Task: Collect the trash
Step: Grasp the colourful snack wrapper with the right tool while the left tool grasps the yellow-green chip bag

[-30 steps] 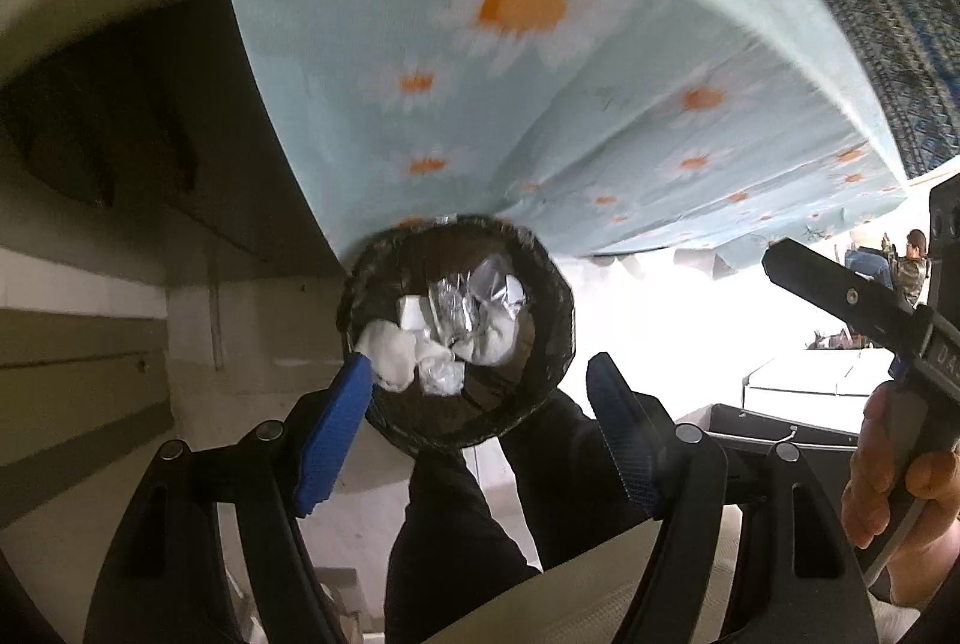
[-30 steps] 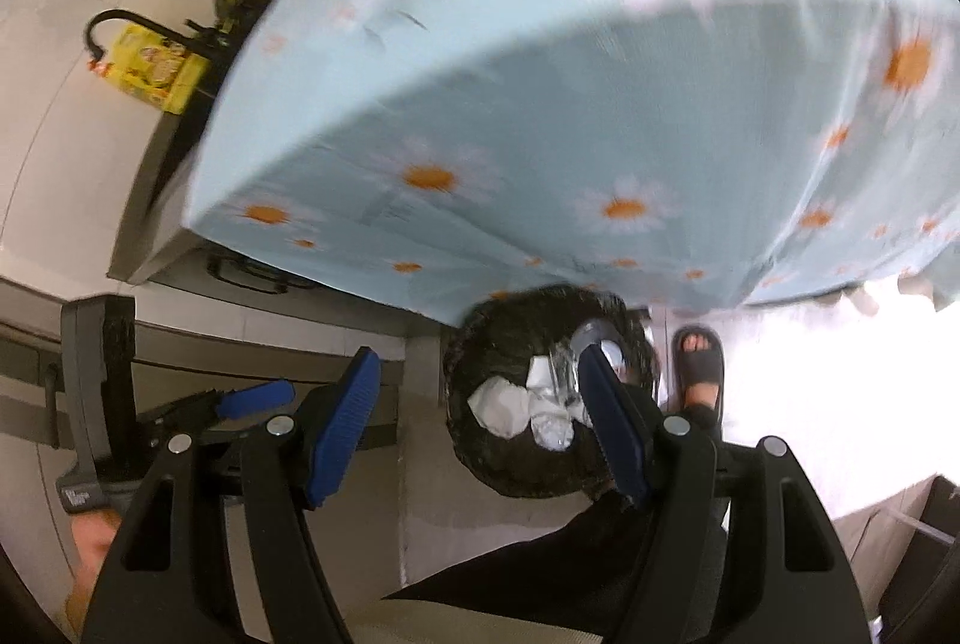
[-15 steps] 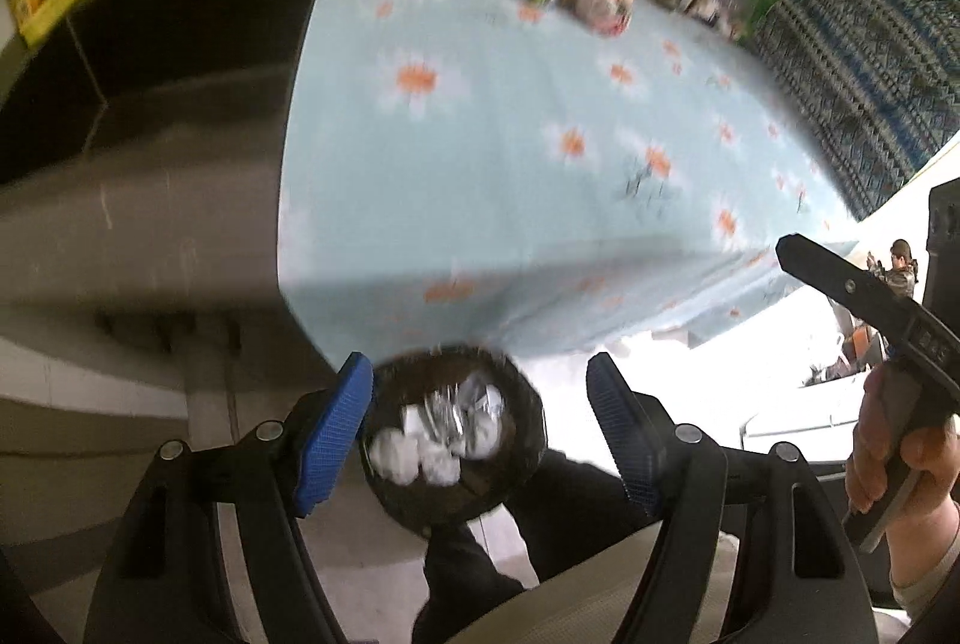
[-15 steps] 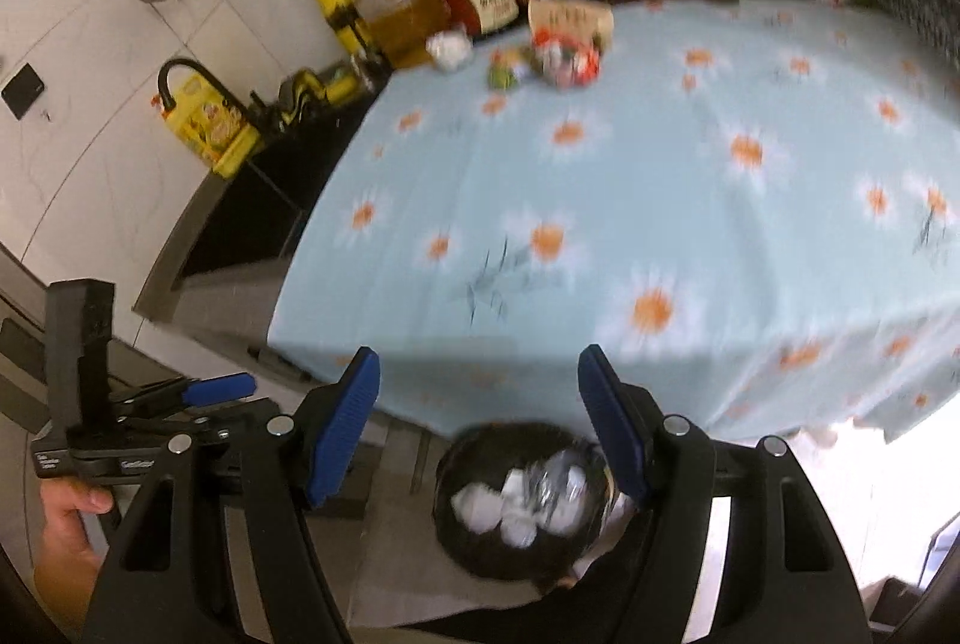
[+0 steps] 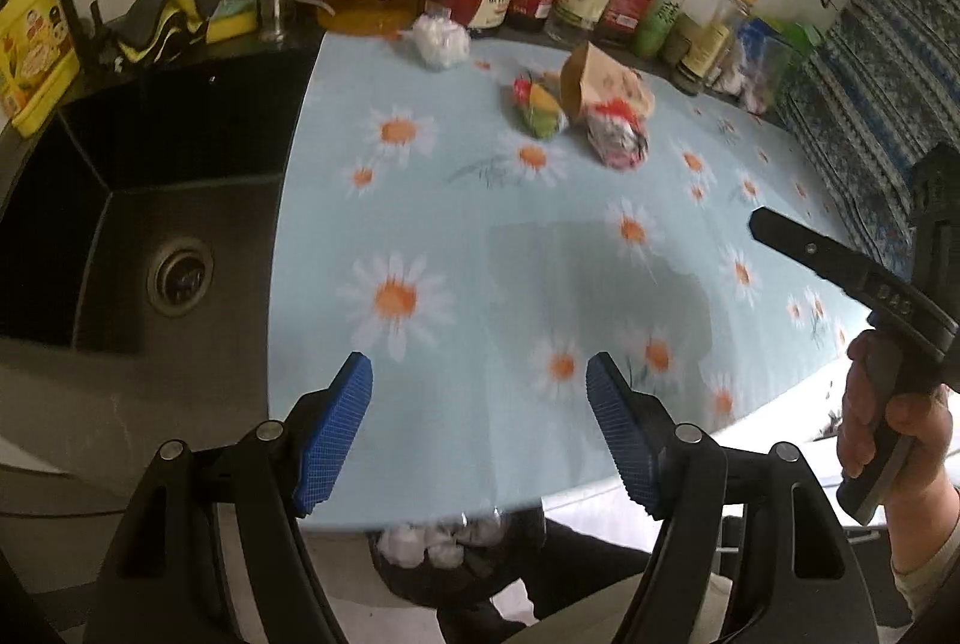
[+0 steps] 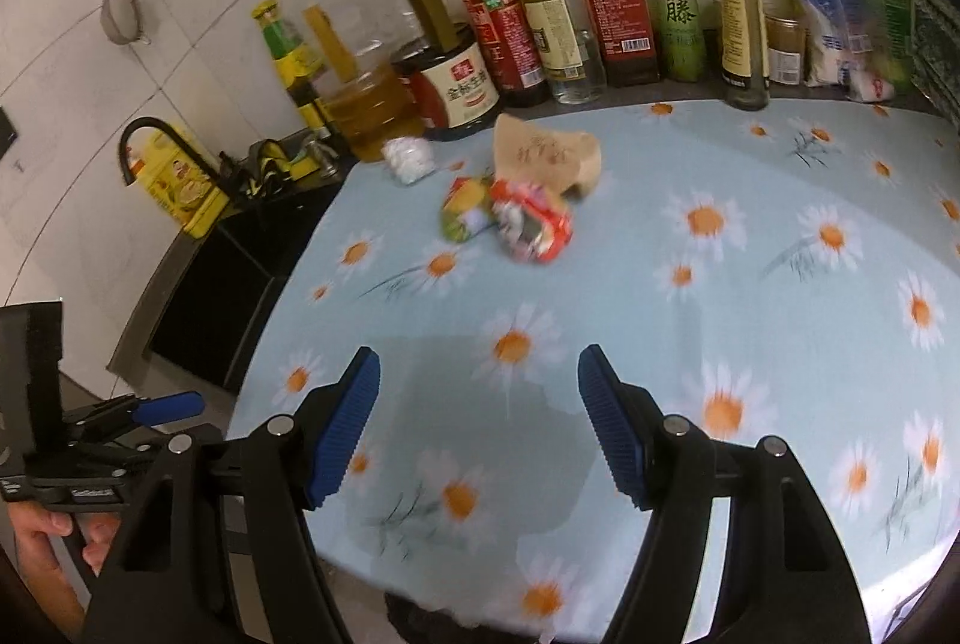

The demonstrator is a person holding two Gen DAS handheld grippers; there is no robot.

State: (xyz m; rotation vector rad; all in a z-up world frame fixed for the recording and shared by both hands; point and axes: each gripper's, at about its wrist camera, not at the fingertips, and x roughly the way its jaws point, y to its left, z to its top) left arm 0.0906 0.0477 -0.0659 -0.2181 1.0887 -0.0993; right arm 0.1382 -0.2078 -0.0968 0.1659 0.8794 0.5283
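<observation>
Nearest, at six o'clock under the table edge, the black bin already holds white crumpled wads, while the left gripper and the right gripper both hang with jaws apart and nothing between them above the daisy cloth. Farther off toward twelve o'clock lie the remaining scraps: a red wrapper touching a green-yellow wrapper, a brown paper bag just behind, and a white paper ball by the bottles. All look light, soft and crushable, the wrappers probably slick, so pinch each across its bunched middle.
</observation>
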